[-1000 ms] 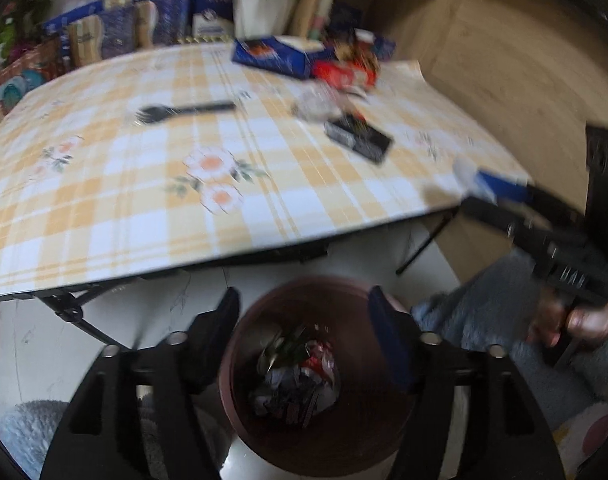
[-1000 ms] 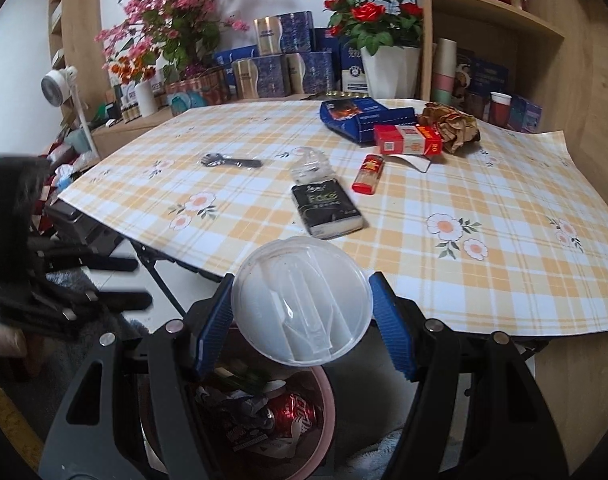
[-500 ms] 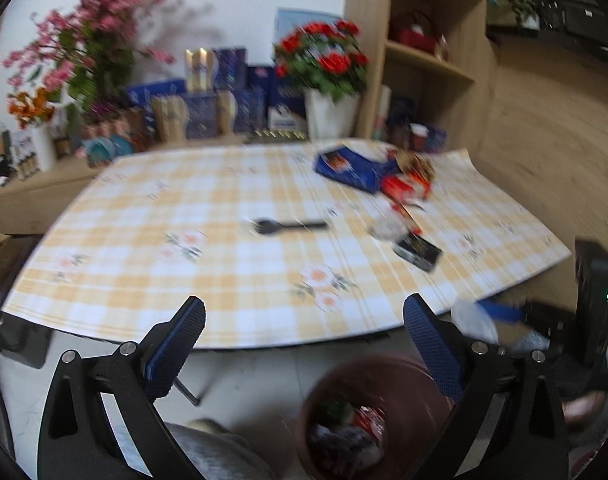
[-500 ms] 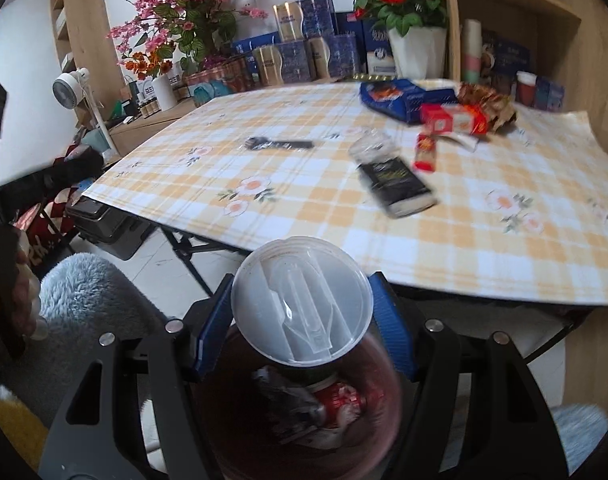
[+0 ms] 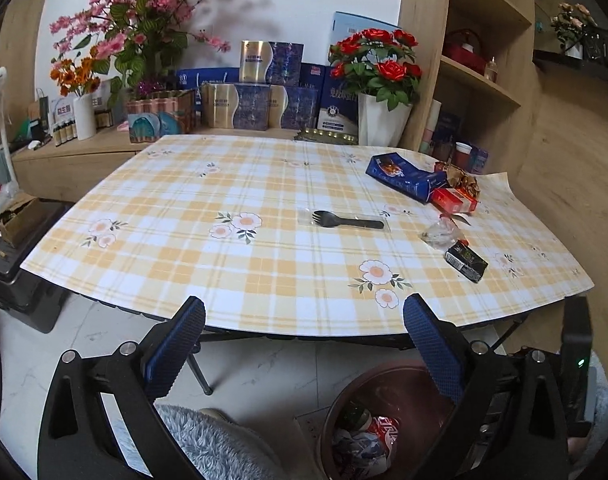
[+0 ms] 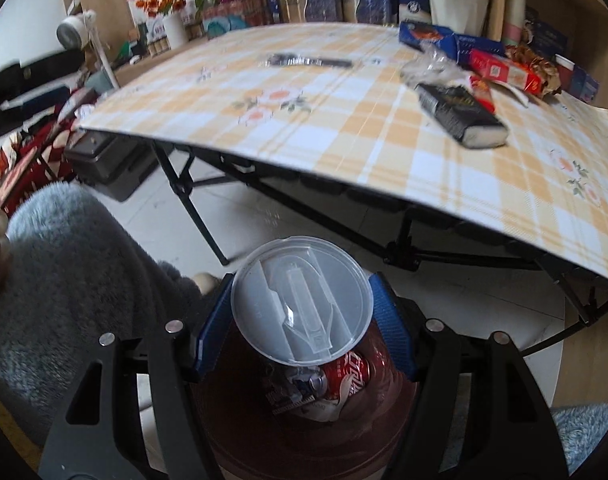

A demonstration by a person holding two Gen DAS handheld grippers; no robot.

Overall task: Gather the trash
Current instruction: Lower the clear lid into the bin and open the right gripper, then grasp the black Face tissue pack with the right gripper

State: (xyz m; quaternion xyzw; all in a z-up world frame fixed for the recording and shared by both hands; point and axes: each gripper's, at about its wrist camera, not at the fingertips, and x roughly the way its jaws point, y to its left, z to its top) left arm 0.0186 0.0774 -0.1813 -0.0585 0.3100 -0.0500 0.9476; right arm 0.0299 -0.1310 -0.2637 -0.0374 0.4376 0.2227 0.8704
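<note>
My right gripper [image 6: 302, 326] is shut on a clear plastic lid [image 6: 302, 304] and holds it right above the brown trash bin [image 6: 264, 436], which holds a red can [image 6: 350, 372] and crumpled wrappers. My left gripper [image 5: 304, 344] is open and empty, below the near edge of the checked table [image 5: 264, 264]. The bin also shows in the left wrist view [image 5: 400, 384], at the lower right. On the table lie a wrapped black fork [image 5: 346, 222], a crumpled clear wrapper [image 5: 440, 234], a black packet [image 5: 466, 260], a red box [image 5: 454, 200] and a blue box [image 5: 404, 178].
Flower pots [image 5: 378, 120] and gift boxes [image 5: 260, 96] stand behind the table. Wooden shelves [image 5: 484, 80] rise at the right. The table's folding black legs [image 6: 192, 208] stand near the bin. My grey fleece leg [image 6: 76, 288] is left of the bin.
My left gripper rose from over the bin, opened wider and now faces the table. My right gripper carried the lid down over the bin.
</note>
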